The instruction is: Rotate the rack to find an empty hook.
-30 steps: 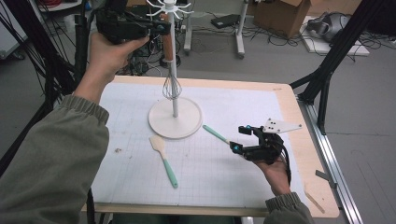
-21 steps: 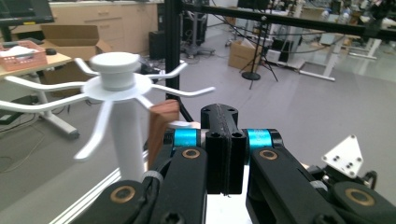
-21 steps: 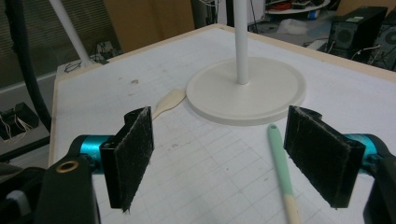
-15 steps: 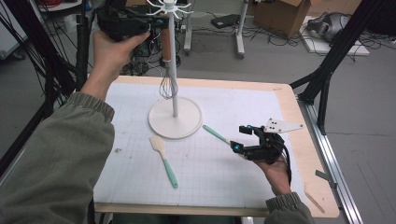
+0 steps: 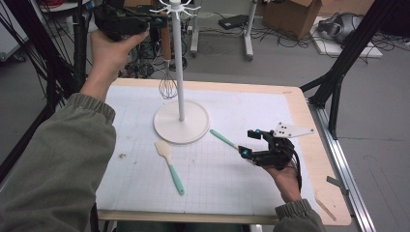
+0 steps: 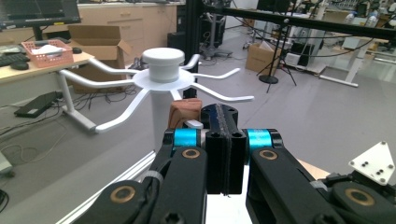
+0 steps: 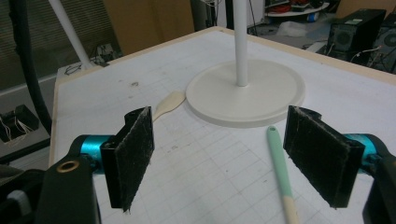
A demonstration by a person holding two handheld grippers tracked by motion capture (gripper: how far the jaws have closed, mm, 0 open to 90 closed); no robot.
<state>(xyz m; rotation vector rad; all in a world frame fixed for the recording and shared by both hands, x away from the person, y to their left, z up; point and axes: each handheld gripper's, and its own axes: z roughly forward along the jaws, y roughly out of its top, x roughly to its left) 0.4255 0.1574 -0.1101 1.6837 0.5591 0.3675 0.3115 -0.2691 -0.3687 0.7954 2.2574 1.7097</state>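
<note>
My left gripper (image 5: 155, 21) is raised beside the top of a white hook stand (image 5: 179, 72), shut on the top of a wire whisk (image 5: 167, 86) with a wooden handle. The whisk hangs in the air left of the pole. In the left gripper view the jaws of this gripper (image 6: 225, 116) are pressed together, with the brown handle end (image 6: 183, 112) just beyond them and the stand's hooked crown (image 6: 162, 70) behind. My right gripper (image 5: 249, 142) rests low over the mat, open. A green-handled spatula (image 7: 279, 158) lies between its wide jaws.
Another spatula (image 5: 169, 164), green handle and cream blade, lies on the white grid mat (image 5: 241, 111) left of the stand's round base (image 5: 198, 130). The wooden table edge (image 5: 309, 145) runs along the right. Boxes, cables and black frame legs stand beyond the table.
The whisk has shifted a little to the left, away from the pole, along with my left gripper. The right gripper has stayed in place.
</note>
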